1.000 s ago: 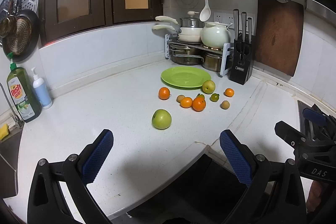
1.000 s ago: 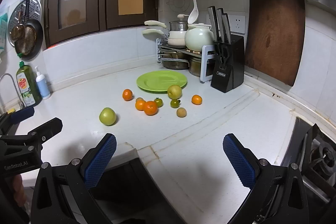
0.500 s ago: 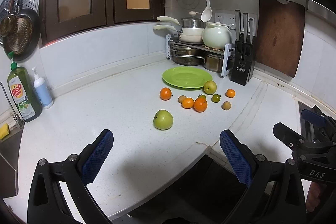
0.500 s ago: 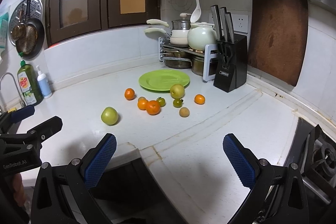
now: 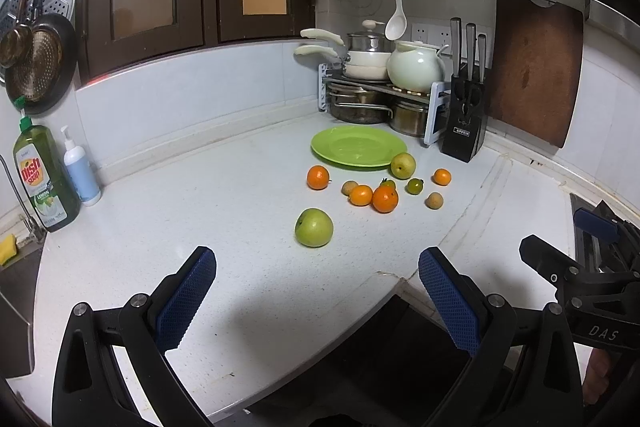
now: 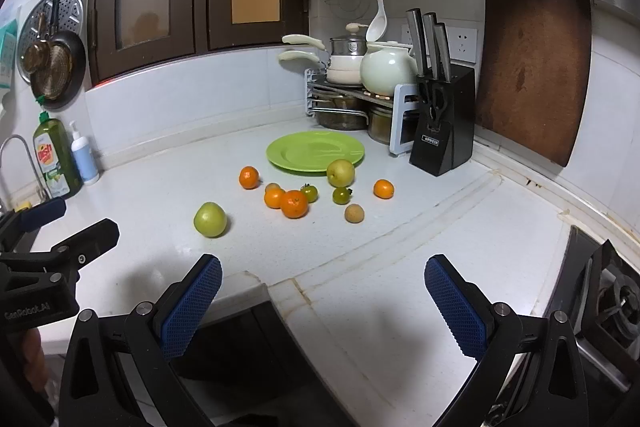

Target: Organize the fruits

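From the left wrist view, the left gripper (image 5: 316, 267) hangs level above the near edge of the white counter (image 5: 208, 219), its two blue-padded fingers (image 5: 186, 301) spread wide with nothing between them. Ahead of the gap, slightly left of its middle, sits a large green apple (image 5: 314, 227), apart from both pads. Beyond it lies a loose cluster: an orange (image 5: 318, 177) off to the left, a touching pair of oranges (image 5: 374, 197), two small green tomatoes (image 5: 415, 185), two small tan round fruits (image 5: 434, 200), another small orange (image 5: 441, 177), and a yellow-green apple (image 5: 403, 165) touching the rim of the green plate (image 5: 348, 147). The plate holds no fruit. At the right edge, the right gripper (image 5: 568, 239) shows side-on, held alongside.

From the right wrist view, the right gripper (image 6: 323, 281) is likewise level over the counter's front corner, fingers (image 6: 454, 309) wide apart and gripping nothing. The whole fruit group lies well ahead, mostly left of the gap's middle; the large green apple (image 6: 210, 219) is nearest, just beyond the left pad's line. The yellow-green apple (image 6: 341, 172) rests against the green plate (image 6: 304, 151), which stands near a black knife block (image 6: 442, 137) and a pot rack (image 6: 352, 99). The left gripper (image 6: 76, 223) shows at the left edge, also open.
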The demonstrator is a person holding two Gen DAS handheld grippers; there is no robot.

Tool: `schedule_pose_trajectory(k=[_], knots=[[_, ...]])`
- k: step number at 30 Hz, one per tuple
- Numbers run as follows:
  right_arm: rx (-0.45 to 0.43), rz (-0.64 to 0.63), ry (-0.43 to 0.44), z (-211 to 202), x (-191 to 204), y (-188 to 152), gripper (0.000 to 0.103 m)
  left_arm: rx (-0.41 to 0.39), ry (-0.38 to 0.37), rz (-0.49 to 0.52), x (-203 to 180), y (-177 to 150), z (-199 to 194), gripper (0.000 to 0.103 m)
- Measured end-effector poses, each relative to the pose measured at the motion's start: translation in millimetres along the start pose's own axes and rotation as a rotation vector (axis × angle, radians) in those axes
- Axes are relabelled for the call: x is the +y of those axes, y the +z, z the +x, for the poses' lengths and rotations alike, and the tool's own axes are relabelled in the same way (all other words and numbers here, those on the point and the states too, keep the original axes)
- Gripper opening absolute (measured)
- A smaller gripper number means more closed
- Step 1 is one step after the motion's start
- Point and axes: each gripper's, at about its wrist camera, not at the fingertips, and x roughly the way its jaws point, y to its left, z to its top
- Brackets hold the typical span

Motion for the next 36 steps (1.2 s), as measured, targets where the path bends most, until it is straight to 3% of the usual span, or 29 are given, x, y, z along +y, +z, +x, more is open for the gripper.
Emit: schedule_pose_trajectory(k=[18,26,36], knots=[[0.076,-0.036,0.031,52.2,17.8,9.4,0.102,0.055,-0.013,-0.009,25.1,0.1,51.5,0.102],[0.142,-0.037,0.044,97.2,25.6,17.0,0.102,0.105,-0.058,0.013,35.0,5.7,95.6,0.090],[0.234,-0.027,0.040,156.1,38.1,28.1,0.097,0.181,-0.174,0.030,48.2,11.4,152.1,0.078]])
